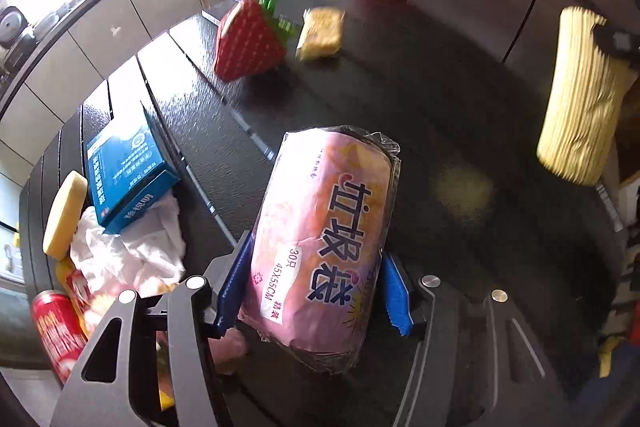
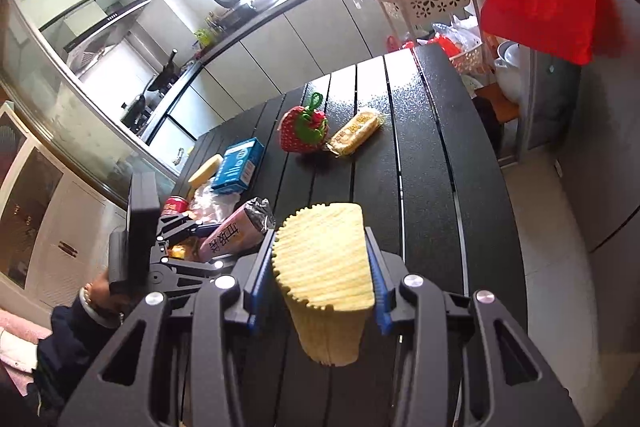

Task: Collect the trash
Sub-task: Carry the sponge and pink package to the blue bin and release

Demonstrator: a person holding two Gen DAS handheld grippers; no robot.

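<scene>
Left wrist view: left gripper clamps the pink bag roll above the black table, beside a blue box. Right wrist view: right gripper clasps a ridged yellow roll over the table.

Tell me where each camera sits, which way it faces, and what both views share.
Left wrist: on the left gripper, looking steeply down at the black table; its fingers clamp a pink trash-bag roll.
Right wrist: on the right gripper, facing across the table toward the kitchen counter; it holds a yellow ridged roll; a sleeve shows.
Shared: both rolls, strawberry pouch, blue box.
</scene>
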